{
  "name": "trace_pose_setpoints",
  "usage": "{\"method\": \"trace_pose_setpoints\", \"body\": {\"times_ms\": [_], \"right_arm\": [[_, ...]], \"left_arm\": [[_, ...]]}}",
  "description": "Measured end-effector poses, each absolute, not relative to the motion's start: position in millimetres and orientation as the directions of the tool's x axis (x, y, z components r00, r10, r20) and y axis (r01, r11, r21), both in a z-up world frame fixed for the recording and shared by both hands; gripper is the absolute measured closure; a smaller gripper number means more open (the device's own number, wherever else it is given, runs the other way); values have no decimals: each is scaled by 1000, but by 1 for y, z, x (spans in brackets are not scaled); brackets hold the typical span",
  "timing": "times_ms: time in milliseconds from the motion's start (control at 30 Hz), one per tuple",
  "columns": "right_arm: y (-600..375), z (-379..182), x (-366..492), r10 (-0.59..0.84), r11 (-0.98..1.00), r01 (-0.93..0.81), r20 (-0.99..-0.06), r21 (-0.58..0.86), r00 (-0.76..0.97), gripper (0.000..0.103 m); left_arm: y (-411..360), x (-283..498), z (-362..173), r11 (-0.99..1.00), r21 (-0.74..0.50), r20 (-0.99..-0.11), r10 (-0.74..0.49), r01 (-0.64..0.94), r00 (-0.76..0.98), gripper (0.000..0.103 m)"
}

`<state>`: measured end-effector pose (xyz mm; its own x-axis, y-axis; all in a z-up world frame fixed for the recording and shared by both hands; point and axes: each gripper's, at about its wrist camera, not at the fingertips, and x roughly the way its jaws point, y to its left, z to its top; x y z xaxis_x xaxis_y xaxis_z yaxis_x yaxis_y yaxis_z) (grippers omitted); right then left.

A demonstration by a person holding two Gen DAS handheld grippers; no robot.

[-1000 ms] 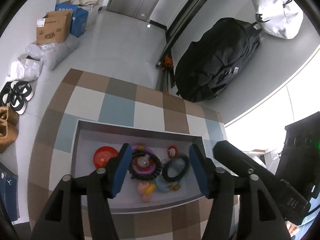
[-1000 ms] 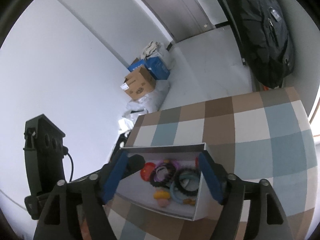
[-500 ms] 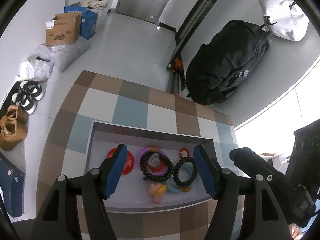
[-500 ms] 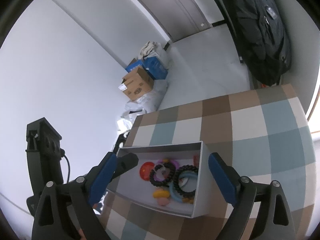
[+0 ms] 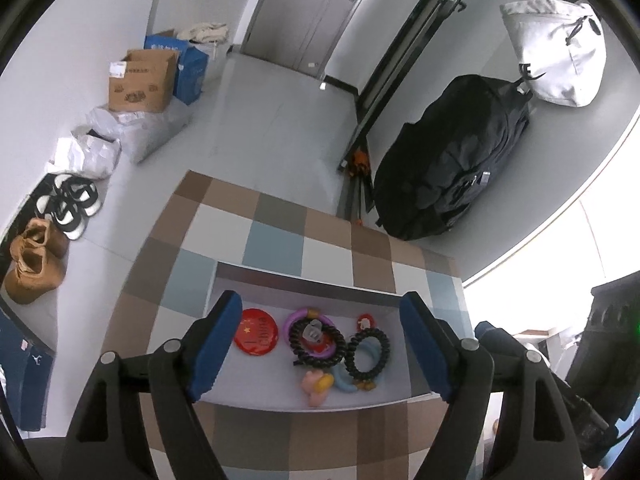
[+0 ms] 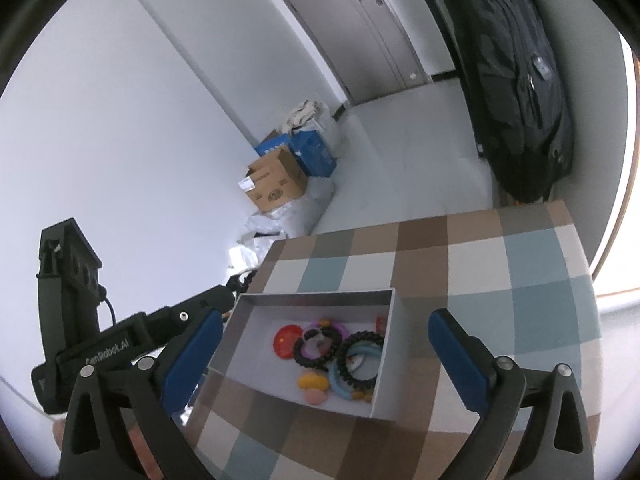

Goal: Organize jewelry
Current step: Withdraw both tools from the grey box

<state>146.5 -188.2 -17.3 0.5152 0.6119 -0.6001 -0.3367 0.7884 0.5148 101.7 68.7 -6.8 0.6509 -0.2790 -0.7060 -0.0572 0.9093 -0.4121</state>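
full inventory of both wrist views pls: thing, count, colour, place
box: 1, white/grey, open, on the checked table
checked table: 1, brown, blue, white and grey squares
round badge: 1, red, box left side
spiral hair ties: 2, black, box middle, overlapping other rings
purple ring: 1, under the left spiral tie
blue ring: 1, light blue, under the right spiral tie
small charms: pink and yellow, near front wall; count unclear
black bag: 1, on floor by wall
cardboard box: 1, brown, on floor
shoes: several, on floor at left
left gripper: open, above the box
right gripper: open, above the box
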Motion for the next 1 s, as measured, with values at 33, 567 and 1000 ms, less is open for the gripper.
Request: {"method": "trace_pose_setpoints", "body": {"times_ms": [33, 567, 1000], "right_arm": [[-189, -15, 142, 613, 788, -348, -594, 508, 521, 0], [-194, 9, 81, 603, 798, -474, -488, 373, 631, 0], [-204, 5, 38, 580, 815, -506, -410, 284, 704, 0]], "left_arm": [[69, 100, -6, 912, -407, -703, -273, -57, 657, 25], [64, 46, 14, 955, -292, -613, -151, -45, 775, 14], [58, 10, 4, 975, -202, -567, -42, -90, 823, 14]]}}
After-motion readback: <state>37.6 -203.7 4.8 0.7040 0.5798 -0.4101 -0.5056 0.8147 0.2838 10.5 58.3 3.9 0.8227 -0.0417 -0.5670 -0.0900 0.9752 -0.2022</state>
